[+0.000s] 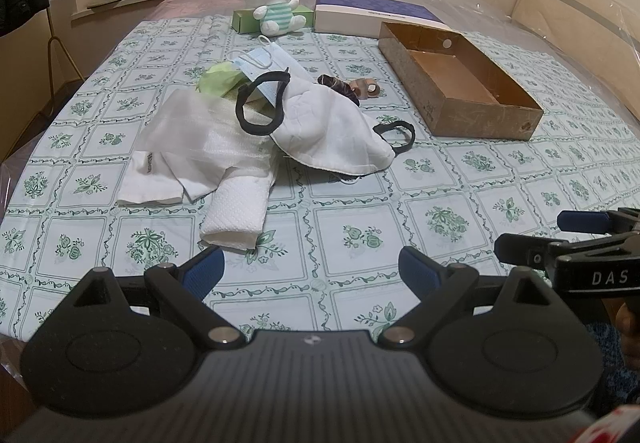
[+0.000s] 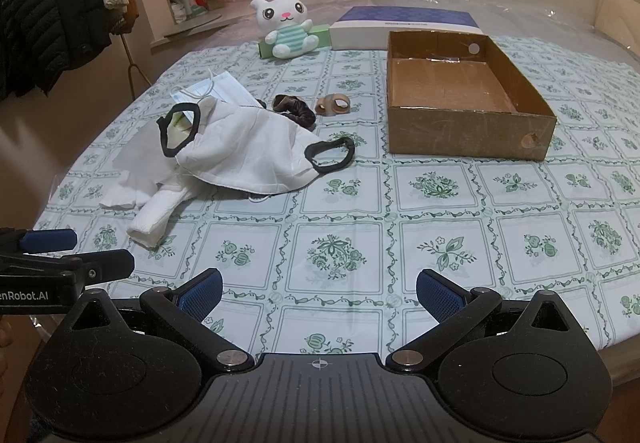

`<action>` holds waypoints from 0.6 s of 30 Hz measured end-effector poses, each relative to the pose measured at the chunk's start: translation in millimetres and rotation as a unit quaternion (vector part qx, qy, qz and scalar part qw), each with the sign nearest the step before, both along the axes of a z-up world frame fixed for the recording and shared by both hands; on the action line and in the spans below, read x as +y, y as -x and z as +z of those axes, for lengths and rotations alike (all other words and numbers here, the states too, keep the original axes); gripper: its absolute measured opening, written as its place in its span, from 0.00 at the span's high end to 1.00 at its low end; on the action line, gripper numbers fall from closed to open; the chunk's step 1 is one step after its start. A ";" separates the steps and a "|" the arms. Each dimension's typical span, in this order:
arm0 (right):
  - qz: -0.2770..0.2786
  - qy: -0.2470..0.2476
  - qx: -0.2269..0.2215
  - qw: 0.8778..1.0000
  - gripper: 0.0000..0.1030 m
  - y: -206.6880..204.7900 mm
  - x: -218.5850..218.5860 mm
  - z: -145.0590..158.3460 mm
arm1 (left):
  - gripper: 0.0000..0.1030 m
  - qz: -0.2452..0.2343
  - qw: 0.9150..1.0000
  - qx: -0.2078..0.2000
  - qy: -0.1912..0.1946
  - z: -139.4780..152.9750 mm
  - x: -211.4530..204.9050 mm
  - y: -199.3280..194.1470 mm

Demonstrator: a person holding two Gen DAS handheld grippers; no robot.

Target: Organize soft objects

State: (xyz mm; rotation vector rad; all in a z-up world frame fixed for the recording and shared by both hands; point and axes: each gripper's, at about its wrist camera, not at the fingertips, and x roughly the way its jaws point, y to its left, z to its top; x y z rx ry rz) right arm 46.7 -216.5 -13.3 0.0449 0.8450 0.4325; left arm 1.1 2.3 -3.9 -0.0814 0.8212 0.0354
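Left of the open brown cardboard box (image 2: 468, 99), the limp white cloth mask (image 2: 248, 151) — pinch its black ear loop (image 2: 330, 155); both grippers (image 1: 310, 271) (image 2: 318, 293) spread, empty.

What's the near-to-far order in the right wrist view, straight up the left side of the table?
Right hand-held gripper → rolled paper towel → white cloth mask → blue surgical mask → plush bunny.
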 end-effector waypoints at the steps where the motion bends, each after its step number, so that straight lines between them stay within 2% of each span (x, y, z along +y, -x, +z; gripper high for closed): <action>1: 0.000 0.000 0.000 1.000 0.00 -0.1 0.0 0.0 | 0.10 0.000 1.000 0.000 0.000 -0.1 0.0 0.1; 18: 0.004 0.003 0.003 1.000 0.00 -2.9 3.6 -3.2 | 0.10 0.000 1.000 0.001 0.000 -0.4 0.4 0.2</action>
